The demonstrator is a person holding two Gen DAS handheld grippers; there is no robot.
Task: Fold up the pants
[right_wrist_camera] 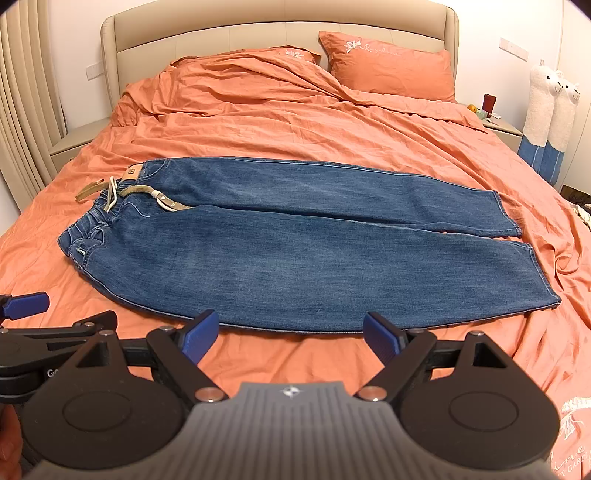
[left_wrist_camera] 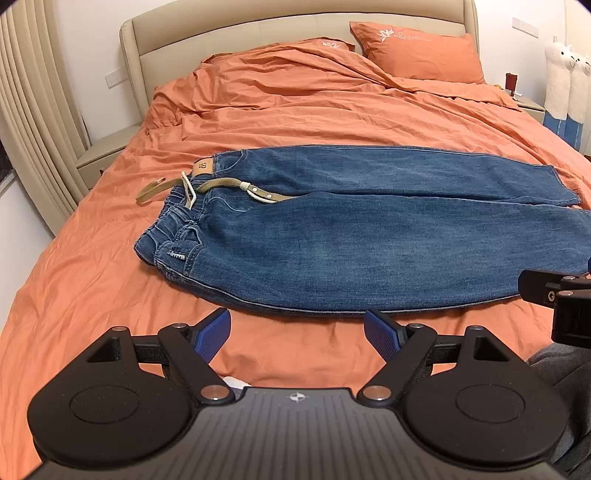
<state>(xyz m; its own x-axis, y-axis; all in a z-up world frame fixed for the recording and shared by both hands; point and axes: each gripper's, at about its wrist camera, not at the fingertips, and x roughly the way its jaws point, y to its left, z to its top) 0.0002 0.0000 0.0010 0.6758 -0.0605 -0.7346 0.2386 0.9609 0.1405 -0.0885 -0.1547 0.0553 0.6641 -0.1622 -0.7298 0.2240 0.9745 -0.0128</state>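
Both tools wide open and empty, left tool (left_wrist_camera: 297,328) and right tool (right_wrist_camera: 291,332) poised at the near edge of the jeans (right_wrist_camera: 295,236), which lie flat across the bed (right_wrist_camera: 258,122), waistband left. First fold not begun; next, I'd say: grip the near leg's edge.

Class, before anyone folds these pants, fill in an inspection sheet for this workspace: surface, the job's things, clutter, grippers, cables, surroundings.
Surface: bed with a wrinkled orange duvet.
Job's things: blue jeans lying flat, legs side by side, waistband to the left; tan belt and a white drawstring loose at the waist.
Clutter: nothing seen on the duvet apart from the jeans.
Grippers: left gripper and right gripper both hold their jaws open and empty, short of the jeans' near edge.
Cables: nothing seen.
Surroundings: orange pillow, beige headboard, nightstand with small items, curtain at left.
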